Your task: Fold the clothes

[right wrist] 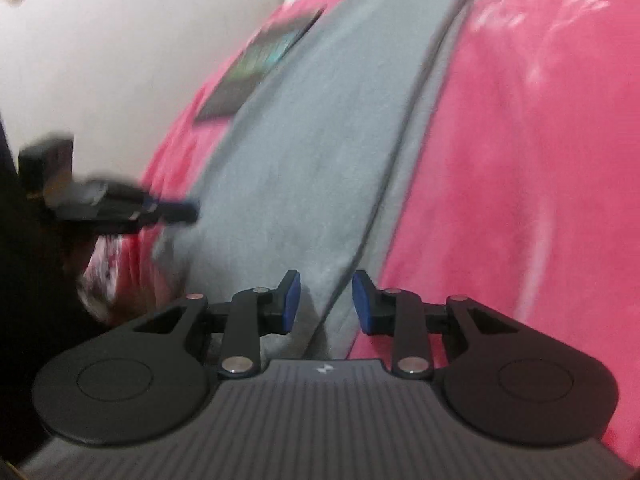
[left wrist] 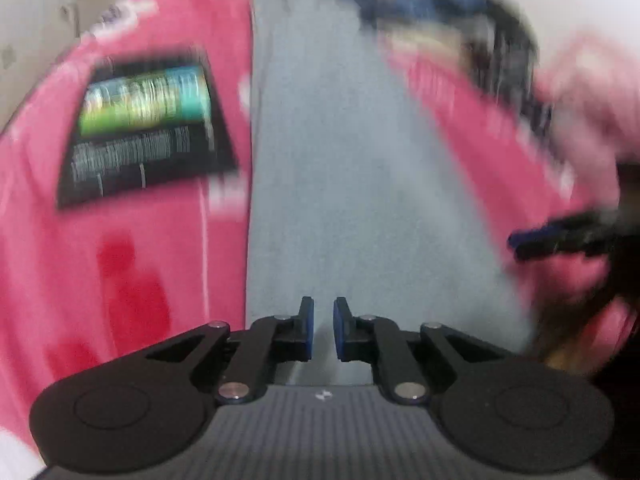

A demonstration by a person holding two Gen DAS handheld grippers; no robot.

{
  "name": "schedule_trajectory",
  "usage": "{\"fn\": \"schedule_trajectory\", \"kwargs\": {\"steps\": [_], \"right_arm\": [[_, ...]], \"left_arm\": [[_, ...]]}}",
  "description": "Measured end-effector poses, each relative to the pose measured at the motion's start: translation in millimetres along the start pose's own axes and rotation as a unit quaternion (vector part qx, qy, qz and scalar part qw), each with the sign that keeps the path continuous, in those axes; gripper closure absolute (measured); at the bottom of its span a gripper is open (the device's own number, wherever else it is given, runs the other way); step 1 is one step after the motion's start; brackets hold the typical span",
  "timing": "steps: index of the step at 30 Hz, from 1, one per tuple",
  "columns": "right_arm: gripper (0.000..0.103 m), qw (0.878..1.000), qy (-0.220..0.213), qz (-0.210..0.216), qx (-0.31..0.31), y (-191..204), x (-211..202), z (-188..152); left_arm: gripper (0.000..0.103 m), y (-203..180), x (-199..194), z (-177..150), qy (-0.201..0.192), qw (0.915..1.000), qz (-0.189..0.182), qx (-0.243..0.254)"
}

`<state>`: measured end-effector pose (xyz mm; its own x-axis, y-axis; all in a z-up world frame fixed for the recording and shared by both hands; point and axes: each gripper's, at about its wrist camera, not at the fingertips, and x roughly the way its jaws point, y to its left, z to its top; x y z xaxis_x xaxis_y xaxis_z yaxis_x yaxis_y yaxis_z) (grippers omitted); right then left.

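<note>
A grey garment (left wrist: 340,184) lies stretched out in a long strip on a pink blanket (left wrist: 132,260); it also shows in the right wrist view (right wrist: 304,152), with a seam or folded edge running along it. My left gripper (left wrist: 323,330) hovers over the near end of the grey garment, jaws slightly apart and empty. My right gripper (right wrist: 326,306) is open over the garment's near edge, holding nothing. The right gripper appears blurred at the right in the left wrist view (left wrist: 560,240); the left gripper appears blurred at the left in the right wrist view (right wrist: 168,210).
A black printed booklet (left wrist: 148,128) with a green and blue picture lies on the pink blanket (right wrist: 520,160) left of the garment; it also shows in the right wrist view (right wrist: 260,64). A pale wall (right wrist: 120,40) lies beyond. Both views are motion-blurred.
</note>
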<state>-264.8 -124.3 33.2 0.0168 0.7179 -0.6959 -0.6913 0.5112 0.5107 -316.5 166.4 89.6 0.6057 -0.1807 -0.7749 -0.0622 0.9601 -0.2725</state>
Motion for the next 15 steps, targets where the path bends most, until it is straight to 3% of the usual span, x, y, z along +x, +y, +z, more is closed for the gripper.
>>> {"fn": "schedule_trajectory", "kwargs": {"steps": [3, 5, 7, 10, 11, 13, 15], "right_arm": [[0.075, 0.995, -0.079, -0.020, -0.061, 6.9, -34.7, 35.5], [0.074, 0.990, -0.108, -0.025, -0.088, 16.7, -25.8, 61.4], [0.073, 0.991, -0.092, -0.030, -0.096, 13.4, 4.3, 78.0], [0.074, 0.992, -0.057, -0.042, -0.103, 7.0, 50.7, 97.6], [0.074, 0.994, -0.032, -0.052, -0.095, 6.3, 66.3, 93.2], [0.074, 0.992, -0.049, -0.054, -0.105, 19.7, 65.5, 72.7], [0.074, 0.991, -0.043, -0.052, -0.117, 29.7, 53.6, 57.5]], "left_arm": [[0.092, -6.4, 14.0, 48.4, -0.085, 0.9950, 0.000, 0.053], [0.092, -6.2, 51.2, 78.9, -0.108, 0.9923, 0.000, 0.062], [0.092, -1.9, 94.1, 99.6, -0.097, 0.9944, -0.017, 0.039], [0.093, -5.6, 134.2, 110.3, -0.072, 0.9968, -0.012, 0.032], [0.092, -5.2, 140.9, 111.4, -0.062, 0.9976, -0.010, 0.029], [0.090, 1.1, 152.1, 112.7, -0.051, 0.9987, -0.007, 0.006], [0.098, 16.6, 161.5, 117.1, -0.054, 0.9978, -0.012, -0.037]]}}
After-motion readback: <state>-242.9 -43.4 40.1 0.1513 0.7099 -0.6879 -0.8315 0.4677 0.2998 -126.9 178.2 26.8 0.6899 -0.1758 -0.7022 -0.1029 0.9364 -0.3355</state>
